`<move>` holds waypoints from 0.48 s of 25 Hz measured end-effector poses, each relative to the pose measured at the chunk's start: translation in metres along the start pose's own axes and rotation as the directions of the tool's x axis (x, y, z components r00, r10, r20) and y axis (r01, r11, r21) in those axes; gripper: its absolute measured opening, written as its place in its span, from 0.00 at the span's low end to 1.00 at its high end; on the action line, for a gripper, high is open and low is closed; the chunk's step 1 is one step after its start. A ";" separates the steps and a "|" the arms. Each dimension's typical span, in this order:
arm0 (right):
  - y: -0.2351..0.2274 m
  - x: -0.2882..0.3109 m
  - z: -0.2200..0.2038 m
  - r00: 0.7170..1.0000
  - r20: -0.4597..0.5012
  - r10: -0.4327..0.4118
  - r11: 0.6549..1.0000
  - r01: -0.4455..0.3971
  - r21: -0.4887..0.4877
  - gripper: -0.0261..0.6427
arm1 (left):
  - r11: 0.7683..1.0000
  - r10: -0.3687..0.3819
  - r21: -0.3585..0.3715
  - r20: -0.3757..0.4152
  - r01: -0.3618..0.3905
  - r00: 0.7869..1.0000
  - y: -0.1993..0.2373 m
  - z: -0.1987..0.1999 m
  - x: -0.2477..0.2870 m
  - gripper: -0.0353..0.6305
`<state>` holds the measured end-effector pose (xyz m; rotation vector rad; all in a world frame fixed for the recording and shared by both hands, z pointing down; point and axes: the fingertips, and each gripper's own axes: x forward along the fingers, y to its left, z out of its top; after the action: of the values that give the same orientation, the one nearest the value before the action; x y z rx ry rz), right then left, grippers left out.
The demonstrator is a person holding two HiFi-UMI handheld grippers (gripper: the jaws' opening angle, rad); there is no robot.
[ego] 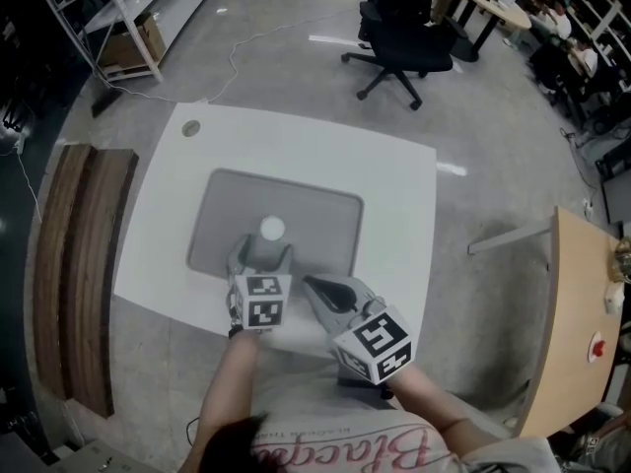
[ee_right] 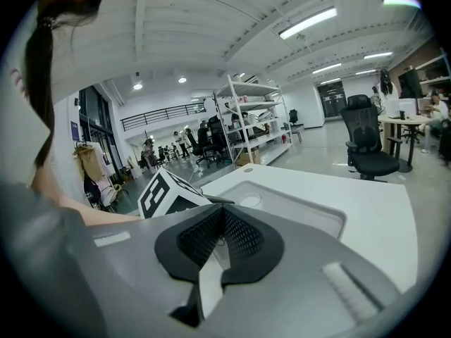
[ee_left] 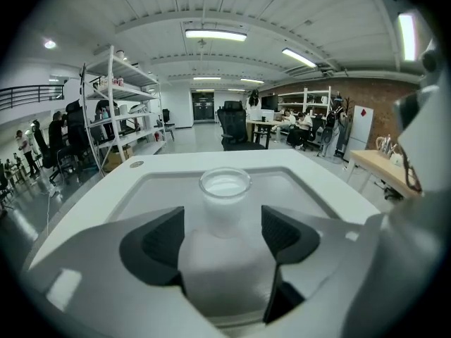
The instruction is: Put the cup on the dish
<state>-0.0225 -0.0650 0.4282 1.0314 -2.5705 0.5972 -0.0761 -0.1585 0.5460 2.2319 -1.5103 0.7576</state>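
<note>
Right gripper (ego: 317,286), nearest the person, hangs over the front edge of the table (ego: 394,185) with its jaws pressed together on nothing. Left gripper (ego: 263,254), just ahead, has its jaws spread. Between their tips the cup (ego: 272,230) stands upright in the grey dish (ego: 325,215), near its front; contact is unclear.

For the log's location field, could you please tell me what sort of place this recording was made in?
Most likely an open-plan office or lab workspace: a black office chair on a bare floor, white shelving racks along one side, and desks under strip lights.
</note>
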 end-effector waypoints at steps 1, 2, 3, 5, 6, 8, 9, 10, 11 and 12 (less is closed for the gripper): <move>-0.001 0.001 0.002 1.000 0.006 -0.002 1.000 0.002 -0.007 0.04 | 1.000 -0.005 -0.001 0.013 0.005 1.000 -0.001 0.006 -0.004 0.56; -0.002 0.001 0.005 1.000 0.014 -0.003 1.000 0.004 -0.015 0.04 | 1.000 -0.009 -0.004 0.030 0.009 1.000 -0.003 0.012 -0.008 0.56; -0.003 0.002 0.007 1.000 0.023 -0.005 1.000 0.006 -0.026 0.04 | 1.000 -0.012 -0.009 0.046 0.013 0.999 -0.004 0.016 -0.013 0.56; -0.006 0.003 0.011 0.999 0.037 -0.008 0.999 0.010 -0.048 0.04 | 1.000 -0.016 -0.016 0.076 0.017 0.997 -0.005 0.024 -0.021 0.54; -0.007 0.003 0.013 0.999 0.041 -0.011 0.998 0.013 -0.056 0.04 | 1.000 -0.018 -0.018 0.090 0.020 0.996 -0.005 0.028 -0.024 0.53; -0.011 0.005 0.014 0.999 0.045 -0.020 0.998 0.023 -0.066 0.04 | 0.999 -0.028 -0.018 0.117 0.031 0.993 -0.006 0.034 -0.030 0.53; -0.014 0.005 0.014 0.999 0.046 -0.028 0.997 0.031 -0.070 0.04 | 0.999 -0.035 -0.019 0.129 0.037 0.991 -0.007 0.037 -0.033 0.53; -0.016 0.006 0.015 0.998 0.048 -0.036 0.996 0.040 -0.075 0.04 | 0.999 -0.041 -0.020 0.141 0.044 0.989 -0.008 0.040 -0.036 0.53; -0.019 0.006 0.016 0.998 0.050 -0.044 0.996 0.048 -0.080 0.04 | 0.998 -0.047 -0.022 0.151 0.051 0.987 -0.008 0.042 -0.038 0.53; -0.021 0.007 0.017 0.997 0.053 -0.051 0.995 0.055 -0.083 0.04 | 0.998 -0.053 -0.024 0.160 0.057 0.986 -0.008 0.043 -0.041 0.52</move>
<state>-0.0146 -0.0906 0.4218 1.0967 -2.5790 0.4504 -0.0702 -0.1486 0.4869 2.3512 -1.5133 0.5492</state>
